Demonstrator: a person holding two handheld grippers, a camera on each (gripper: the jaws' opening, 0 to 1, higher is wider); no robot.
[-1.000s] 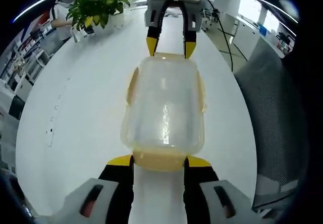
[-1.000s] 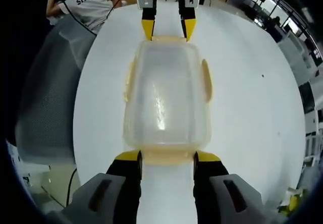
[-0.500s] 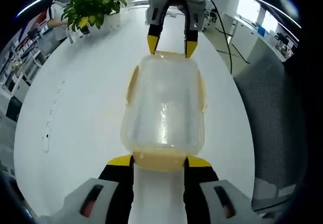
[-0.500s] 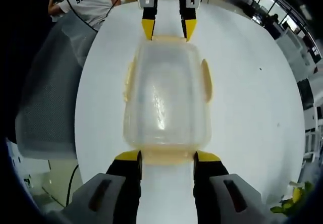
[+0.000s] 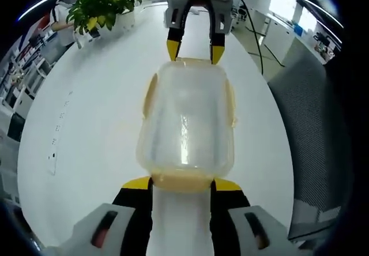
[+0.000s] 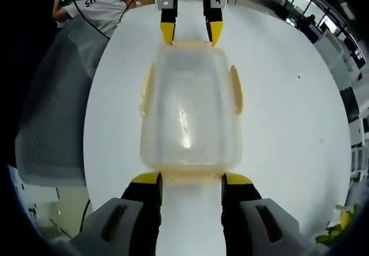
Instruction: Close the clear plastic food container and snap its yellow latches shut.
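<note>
1. The white surface [image 5: 86, 123] is carrying the clear plastic food container [image 5: 185, 120], which is lying lengthwise between my two hand-held grippers with its lid already on.

2. The container's long axis is running straight from one hand-held gripper to the other, so each short end is facing one of them and neither is nearer than the other, as far as I can judge.

3. In the left gripper view, my left hand-held gripper [image 5: 181, 184] is standing with its jaws apart, one either side of the near short end and its yellow end latch [image 5: 180, 181]; whether the tips are touching it I cannot tell.

4. In the right gripper view, my right hand-held gripper [image 6: 190, 179] is standing likewise, jaws apart astride the opposite short end.

5. The yellow side latches [image 6: 236, 89] on the two long sides are flaring outward, so I am judging them unsnapped; they are lying to the left and right of both hand-held grippers, off the line the jaws are pointing along.
</note>
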